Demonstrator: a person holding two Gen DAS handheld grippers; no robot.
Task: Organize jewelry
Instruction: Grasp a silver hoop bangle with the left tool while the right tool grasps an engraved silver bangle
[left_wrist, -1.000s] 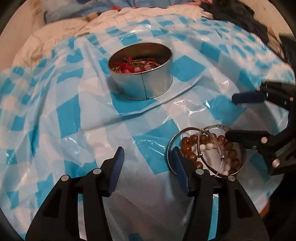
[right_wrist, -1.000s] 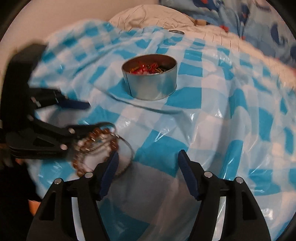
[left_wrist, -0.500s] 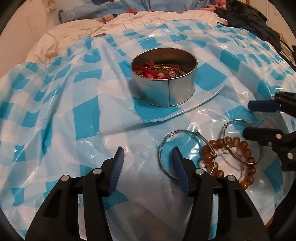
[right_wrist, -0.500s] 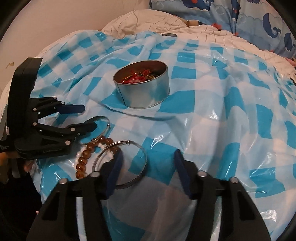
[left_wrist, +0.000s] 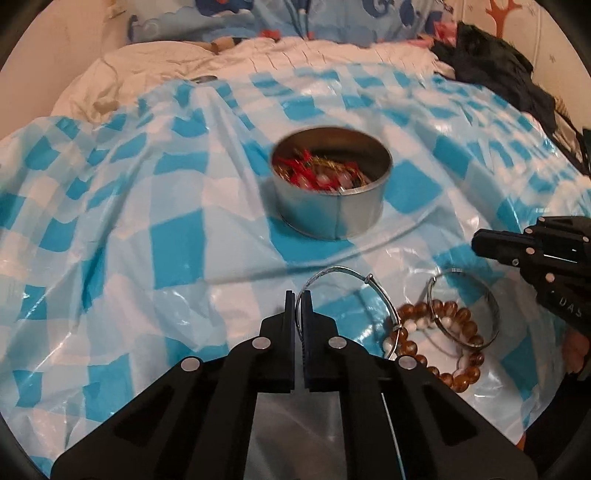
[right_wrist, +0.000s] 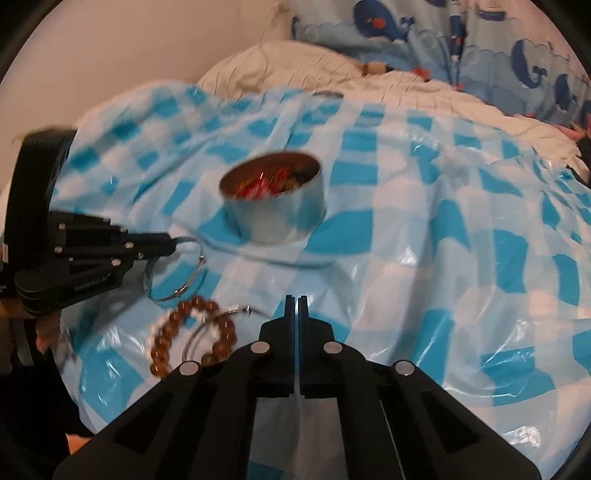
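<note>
Both sets of jaws have just closed: left gripper (left_wrist: 298, 300) pinches the silver bangle (left_wrist: 334, 275); right gripper (right_wrist: 296, 302) is closed on nothing visible. Bead bracelet (left_wrist: 439, 339) lies on the checkered sheet (left_wrist: 147, 258) near the tin (left_wrist: 332, 218).

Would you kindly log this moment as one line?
left gripper: shut on thin silver wire bangle | right gripper: shut, empty | round metal tin: holds jewelry | brown bead bracelet: on checked sheet

Warm dim light, glare on plastic sheet (left_wrist: 417, 258), motion blur (fisheye-bent edges)
</note>
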